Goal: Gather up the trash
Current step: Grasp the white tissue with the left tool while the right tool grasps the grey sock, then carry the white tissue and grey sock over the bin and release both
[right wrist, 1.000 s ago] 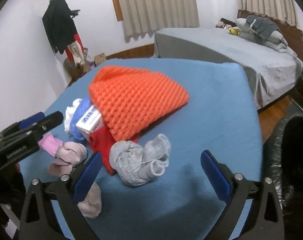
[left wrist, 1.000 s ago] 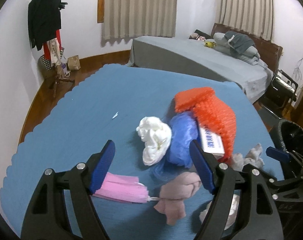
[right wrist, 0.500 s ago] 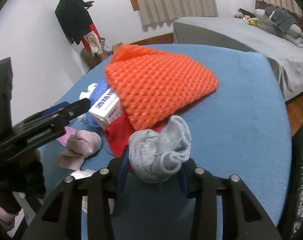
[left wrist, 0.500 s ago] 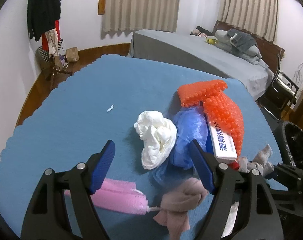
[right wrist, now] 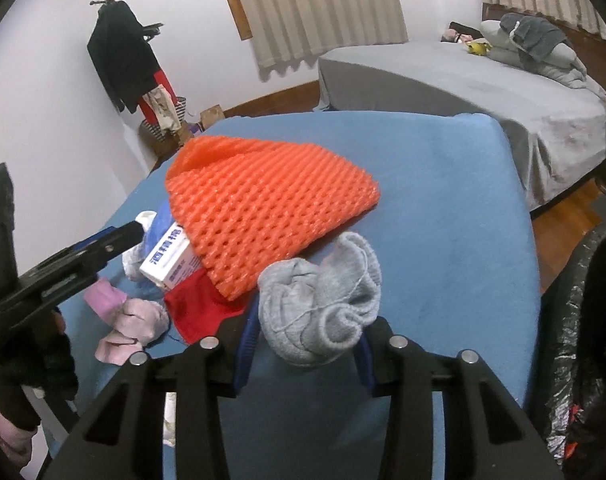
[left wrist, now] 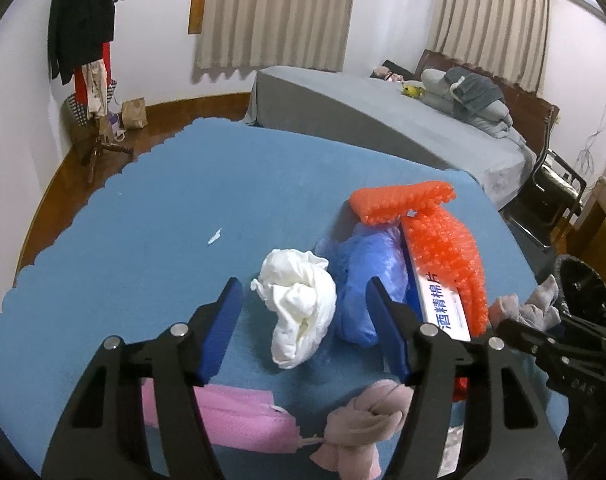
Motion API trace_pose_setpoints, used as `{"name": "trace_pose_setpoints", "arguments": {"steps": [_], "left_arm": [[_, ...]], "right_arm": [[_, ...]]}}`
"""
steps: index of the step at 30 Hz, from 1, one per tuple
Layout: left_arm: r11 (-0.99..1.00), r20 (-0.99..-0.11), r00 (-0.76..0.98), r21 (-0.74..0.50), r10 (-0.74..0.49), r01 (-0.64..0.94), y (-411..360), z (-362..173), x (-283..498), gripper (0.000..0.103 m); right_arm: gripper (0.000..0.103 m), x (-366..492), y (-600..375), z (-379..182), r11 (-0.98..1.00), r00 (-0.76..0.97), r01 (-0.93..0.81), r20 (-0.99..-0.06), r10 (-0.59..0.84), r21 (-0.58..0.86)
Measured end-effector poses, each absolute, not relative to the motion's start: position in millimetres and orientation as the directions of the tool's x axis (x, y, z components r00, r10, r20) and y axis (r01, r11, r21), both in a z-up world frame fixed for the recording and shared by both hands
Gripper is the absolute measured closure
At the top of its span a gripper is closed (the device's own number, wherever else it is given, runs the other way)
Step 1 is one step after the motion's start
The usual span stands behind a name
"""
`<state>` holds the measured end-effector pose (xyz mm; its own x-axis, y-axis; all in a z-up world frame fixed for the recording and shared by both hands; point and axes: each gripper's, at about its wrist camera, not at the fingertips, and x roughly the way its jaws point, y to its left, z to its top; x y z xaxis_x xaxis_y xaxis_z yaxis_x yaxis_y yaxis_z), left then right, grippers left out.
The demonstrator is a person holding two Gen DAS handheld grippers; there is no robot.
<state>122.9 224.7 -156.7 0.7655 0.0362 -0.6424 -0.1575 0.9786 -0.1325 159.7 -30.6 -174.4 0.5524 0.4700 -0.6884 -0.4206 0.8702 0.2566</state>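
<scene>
A pile of trash lies on the blue table (left wrist: 143, 216). My left gripper (left wrist: 305, 300) is open, its jaws on either side of a crumpled white tissue (left wrist: 299, 304), next to a blue plastic bag (left wrist: 367, 276). My right gripper (right wrist: 307, 340) is shut on a grey sock (right wrist: 323, 304), also seen in the left wrist view (left wrist: 523, 308). An orange foam net (right wrist: 263, 212) lies over a white box with blue print (right wrist: 169, 260). A pink mask (left wrist: 239, 416) and a pink sock (left wrist: 363, 424) lie near the left gripper.
A bin lined with a black bag (right wrist: 583, 320) stands at the table's right edge, also seen in the left wrist view (left wrist: 587, 284). A grey bed (left wrist: 383, 120) lies beyond the table. A coat rack (left wrist: 87, 40) stands at the far left wall. A red cloth (right wrist: 195, 308) lies under the net.
My right gripper closed on the grey sock and lifted it a little. My left gripper moved forward to straddle the white tissue.
</scene>
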Motion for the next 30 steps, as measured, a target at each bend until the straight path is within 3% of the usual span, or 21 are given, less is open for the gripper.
{"name": "trace_pose_setpoints", "arguments": {"steps": [8,10,12,15,30], "left_arm": [[0.976,-0.679,0.731,-0.102,0.071,-0.19,226,-170,127,0.044],[0.975,-0.685,0.727,-0.125,0.05,-0.185,227,-173,130,0.05],[0.974,-0.69,0.724,-0.151,0.018,-0.168,227,-176,134,0.067],[0.973,-0.686,0.726,-0.196,-0.047,-0.123,224,-176,140,0.081],[0.977,-0.601,0.799,-0.18,-0.02,-0.11,217,-130,116,0.085]], "right_arm": [[0.062,160,-26,-179,0.876,0.551,-0.411,-0.696,0.46,0.253],[0.062,161,-25,-179,0.875,0.55,-0.413,-0.697,0.46,0.252],[0.062,161,-24,-180,0.875,0.548,-0.415,-0.699,0.459,0.25],[0.062,161,-25,-180,0.875,0.546,-0.415,-0.7,0.46,0.251],[0.062,155,-35,-152,0.87,0.591,-0.414,-0.648,0.48,0.267]]}}
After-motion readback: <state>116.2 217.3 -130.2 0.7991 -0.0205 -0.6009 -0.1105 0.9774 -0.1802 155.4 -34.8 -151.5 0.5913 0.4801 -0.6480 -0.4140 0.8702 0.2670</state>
